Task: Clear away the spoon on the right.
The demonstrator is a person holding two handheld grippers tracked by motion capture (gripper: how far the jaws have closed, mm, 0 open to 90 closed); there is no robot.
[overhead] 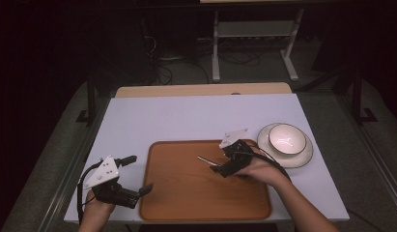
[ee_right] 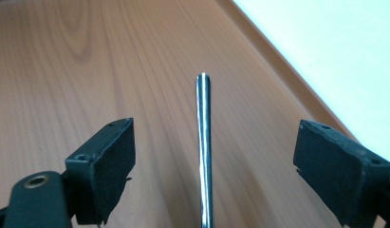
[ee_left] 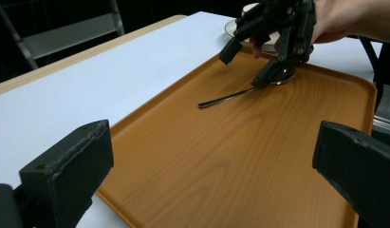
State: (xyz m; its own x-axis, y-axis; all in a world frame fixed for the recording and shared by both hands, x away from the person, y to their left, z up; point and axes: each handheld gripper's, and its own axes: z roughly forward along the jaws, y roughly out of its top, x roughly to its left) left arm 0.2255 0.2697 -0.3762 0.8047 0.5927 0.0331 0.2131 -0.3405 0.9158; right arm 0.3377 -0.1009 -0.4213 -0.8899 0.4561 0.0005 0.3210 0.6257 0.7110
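A metal spoon lies on the brown wooden tray, its thin handle pointing left. My right gripper hovers low over the spoon at the tray's upper right. In the right gripper view the handle runs up between the two open jaws of the right gripper without touching either. The spoon's bowl end sits under the right gripper. My left gripper is open at the tray's left edge, holding nothing. Its jaws frame the tray.
A white bowl rests on a white plate just right of the tray. A white cover spreads over the table, with a wooden strip at the far edge. Table legs and cables lie on the dark floor beyond.
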